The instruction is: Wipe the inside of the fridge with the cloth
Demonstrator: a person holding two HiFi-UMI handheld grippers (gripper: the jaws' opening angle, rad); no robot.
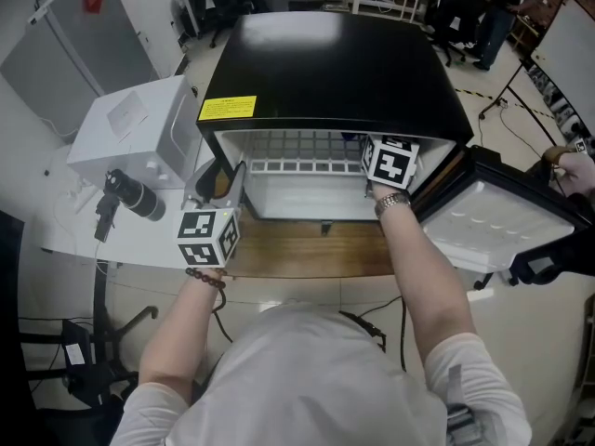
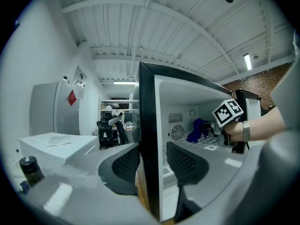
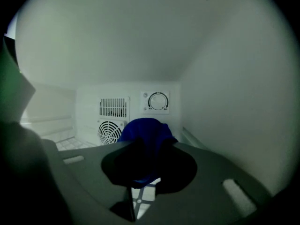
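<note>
Right gripper [image 3: 149, 168] inside the mini fridge [image 1: 325, 63], jaws pinched on a bunched blue cloth [image 3: 145, 131] near the rear fan grille [image 3: 110, 131], left gripper [image 2: 151, 165] jaws wide apart, straddling the fridge's left side wall [image 2: 149, 116]

I've got the fridge [image 1: 325, 63] mid-desk [image 1: 307, 254], its door [image 1: 493, 216] swung out right and a box [image 1: 130, 133] at the desk's left edge. The cloth [image 3: 145, 130] sits inside, rear right, before the fan grille [image 3: 110, 131], in the right hand-held gripper [image 3: 147, 165]. The left hand-held gripper [image 2: 154, 165] straddles the fridge's left wall.
</note>
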